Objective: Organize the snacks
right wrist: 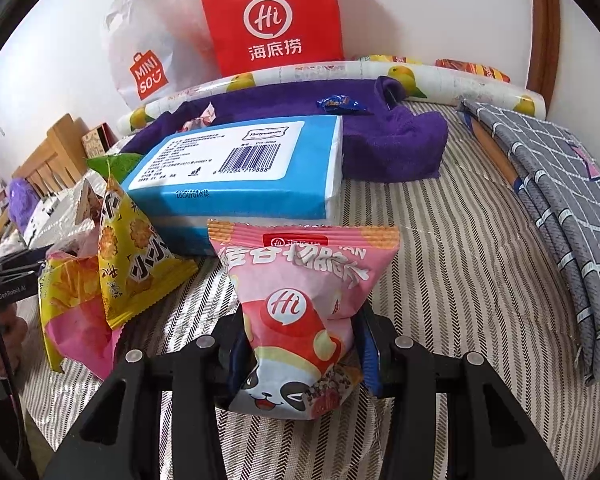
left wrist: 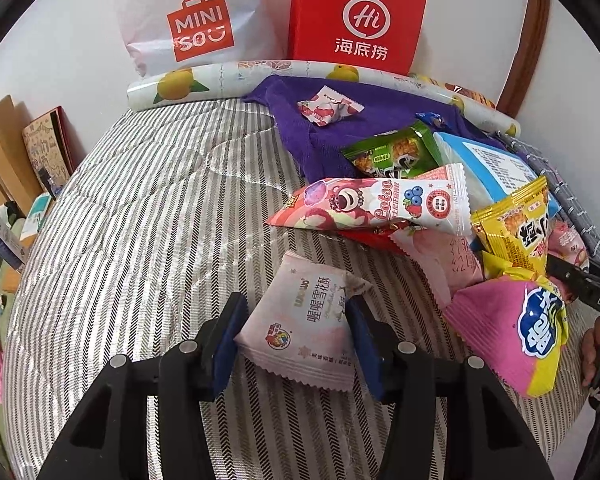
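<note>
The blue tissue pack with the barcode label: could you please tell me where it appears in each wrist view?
Left wrist view: blue tissue pack lies at the right, partly under snack packets.
Right wrist view: upper centre, label facing up, behind the pink panda packet.
Shared landmark: the red Hi bag against the wall.

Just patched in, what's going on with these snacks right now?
A person is sorting snacks on a striped bed cover with two handheld grippers. The left gripper straddles a pale pink snack packet lying on the cover. The right gripper is shut on a pink panda snack bag. More packets sit piled around the blue tissue pack.
</note>
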{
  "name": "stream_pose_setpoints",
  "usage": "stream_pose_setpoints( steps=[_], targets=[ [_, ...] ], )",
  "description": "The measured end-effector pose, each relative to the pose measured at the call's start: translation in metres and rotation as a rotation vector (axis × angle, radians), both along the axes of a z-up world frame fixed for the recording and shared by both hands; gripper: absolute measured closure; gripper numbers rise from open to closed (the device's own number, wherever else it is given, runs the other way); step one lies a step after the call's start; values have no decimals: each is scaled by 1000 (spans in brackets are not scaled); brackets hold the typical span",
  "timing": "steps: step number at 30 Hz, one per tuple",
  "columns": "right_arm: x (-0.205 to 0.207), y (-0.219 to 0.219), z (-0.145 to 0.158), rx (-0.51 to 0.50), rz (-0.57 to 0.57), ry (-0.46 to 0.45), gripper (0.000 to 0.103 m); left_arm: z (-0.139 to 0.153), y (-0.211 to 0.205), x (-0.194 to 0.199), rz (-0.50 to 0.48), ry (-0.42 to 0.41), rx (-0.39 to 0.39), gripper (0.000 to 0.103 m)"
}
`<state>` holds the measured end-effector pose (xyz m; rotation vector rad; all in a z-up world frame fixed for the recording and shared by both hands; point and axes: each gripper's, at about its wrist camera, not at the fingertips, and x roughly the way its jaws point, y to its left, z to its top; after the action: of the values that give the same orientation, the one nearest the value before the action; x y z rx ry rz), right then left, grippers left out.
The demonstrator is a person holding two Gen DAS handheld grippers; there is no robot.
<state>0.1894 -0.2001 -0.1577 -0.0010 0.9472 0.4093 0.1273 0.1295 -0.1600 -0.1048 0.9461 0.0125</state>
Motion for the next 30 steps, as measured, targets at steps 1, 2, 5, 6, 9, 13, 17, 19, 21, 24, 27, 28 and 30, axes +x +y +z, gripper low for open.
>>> stream_pose_setpoints(
  steps=[1,2,5,6,9,13,17,19,21,24,27,28,30],
  targets=[
    [0,0,0,1,2,0,58,0,0,-1,1,-1,-5,53],
    [0,-1,0,3,1,0,58,0,1,-1,1,-2,-6,54],
    [0,1,0,-2,-4,-1,58,0,-1,0,1,0,7,54],
    [0,3,0,-11,-5,-3,58,0,-2,0,1,1,14,54],
    [-1,11,0,-70,4,-14,58,0,-5,0,-1,2,30,54],
    [0,12,0,-80,7,-12,58,1,-2,-1,1,-4,11,55],
    [1,5,1,-50,-12,-5,62,3,-2,-3,-5,20,3,56],
    [-2,4,3,-71,-39,-23,62,6,-1,-5,-19,38,-23,57],
    [-7,4,5,-91,-40,-34,63,7,2,-8,-19,54,-50,57],
    [-17,2,12,-54,-31,-29,63,13,2,-15,-22,56,-58,57],
    [-26,3,24,-33,-26,-37,63,22,-2,-21,-27,43,-67,57],
    [-29,4,30,-32,-23,-49,63,25,-4,-22,-29,38,-70,57],
    [-35,4,42,-16,-18,-69,63,35,-9,-24,-38,25,-72,57]
  ],
)
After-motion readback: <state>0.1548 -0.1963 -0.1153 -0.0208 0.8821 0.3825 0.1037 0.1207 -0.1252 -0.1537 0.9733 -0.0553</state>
